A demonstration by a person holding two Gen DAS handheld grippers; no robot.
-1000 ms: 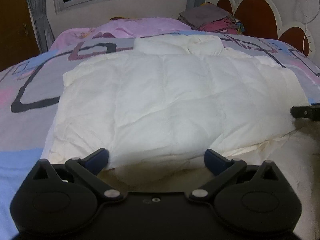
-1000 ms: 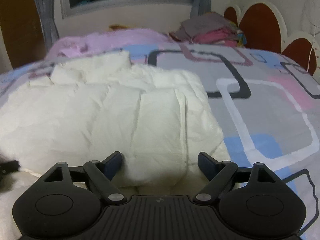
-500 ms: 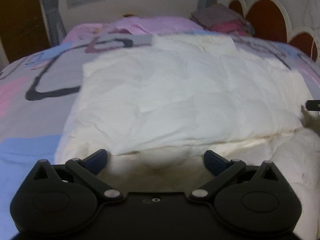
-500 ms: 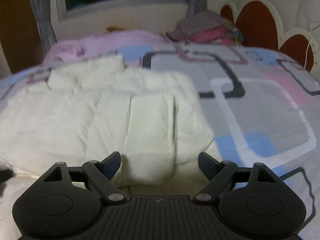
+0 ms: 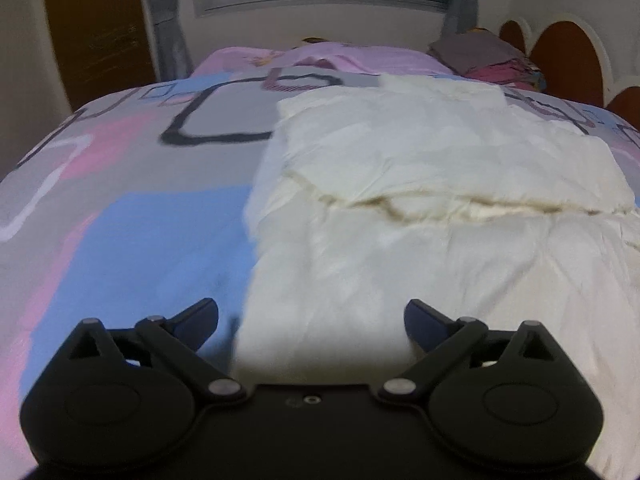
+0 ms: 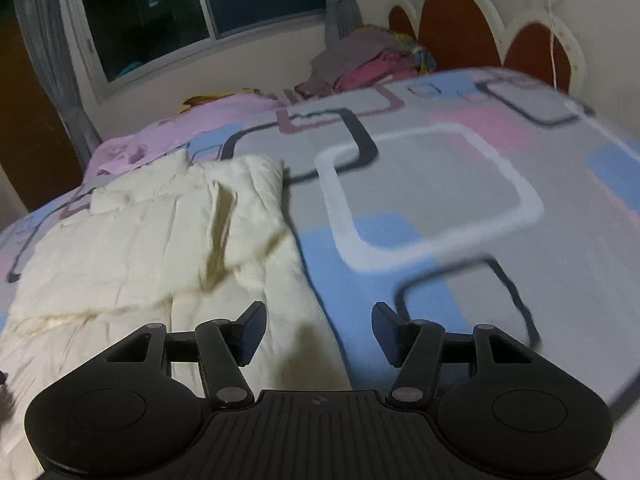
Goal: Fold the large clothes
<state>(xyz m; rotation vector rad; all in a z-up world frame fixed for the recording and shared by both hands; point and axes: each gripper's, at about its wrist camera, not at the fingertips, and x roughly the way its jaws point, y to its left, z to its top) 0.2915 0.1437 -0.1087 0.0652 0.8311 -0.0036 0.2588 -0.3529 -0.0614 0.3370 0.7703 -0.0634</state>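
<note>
Nearest in, the left gripper hangs with its jaws spread wide and nothing between them, poised over the near left edge of the white padded garment. The right gripper is also parted, a little narrower, and empty, straddling the garment's near right edge where it meets the patterned bedspread.

A step further out, there's the fold: an upper layer of the garment lies doubled over the lower one, its edge running across the middle as a shadowed seam. From the right wrist view that flap looks rumpled, with a dark crease down it. So one fold looks laid, not yet smoothed.

Still to do, by the look of it: the near panel is flat and unfolded, and the bundle is broad, so more folds and some tidying seem likely.

Far back, a pink blanket lies across the bed, a stack of folded clothes sits by the headboard, and a dark window closes the scene.
</note>
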